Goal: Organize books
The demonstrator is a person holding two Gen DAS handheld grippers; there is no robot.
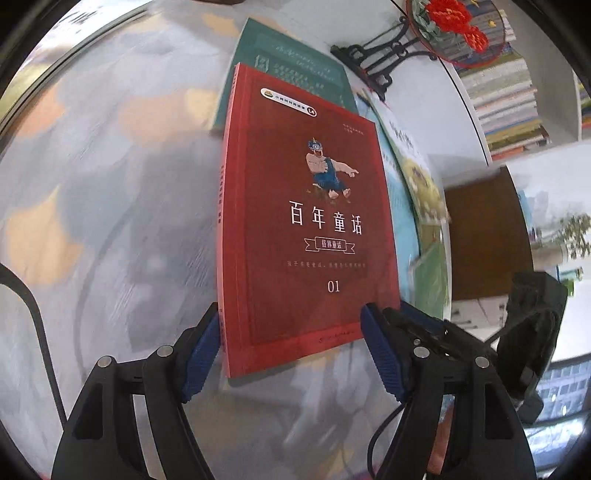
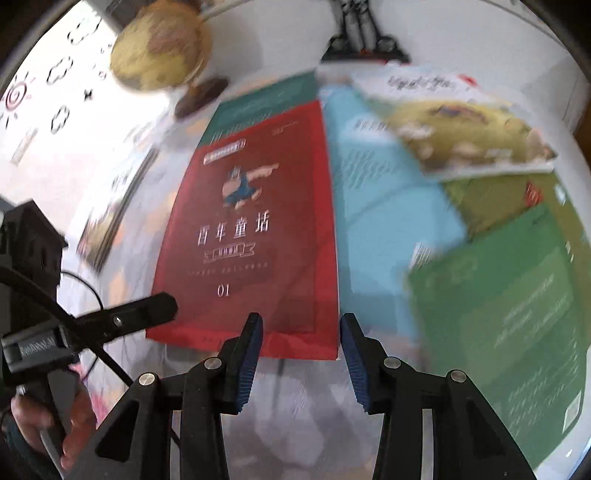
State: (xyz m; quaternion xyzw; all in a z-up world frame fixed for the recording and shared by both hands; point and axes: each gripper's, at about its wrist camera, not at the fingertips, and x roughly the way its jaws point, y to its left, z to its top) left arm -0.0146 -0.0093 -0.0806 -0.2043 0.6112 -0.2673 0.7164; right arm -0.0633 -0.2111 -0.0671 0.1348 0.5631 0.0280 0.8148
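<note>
A red book point(image 1: 306, 221) with a cartoon figure and "01" on its cover lies flat on the marbled table, partly on top of a dark teal book point(image 1: 291, 62). My left gripper point(image 1: 291, 354) is open and straddles the red book's near edge, one blue pad point(image 1: 201, 354) at the spine side. My right gripper point(image 2: 301, 356) is open over the red book's point(image 2: 251, 229) near right corner, pads apart. In the right wrist view a black finger of the left gripper point(image 2: 147, 310) reaches over the book's near left corner. Light blue point(image 2: 380, 206), yellow illustrated point(image 2: 461, 133) and green point(image 2: 498, 314) books overlap to the right.
A globe point(image 2: 162, 44) stands at the far left of the table. A black stand point(image 1: 373, 59) holds a round ornament with red flowers point(image 1: 458, 26). A shelf of stacked books point(image 1: 506, 92) is at the far right. A hand point(image 2: 55, 424) holds the left gripper's handle.
</note>
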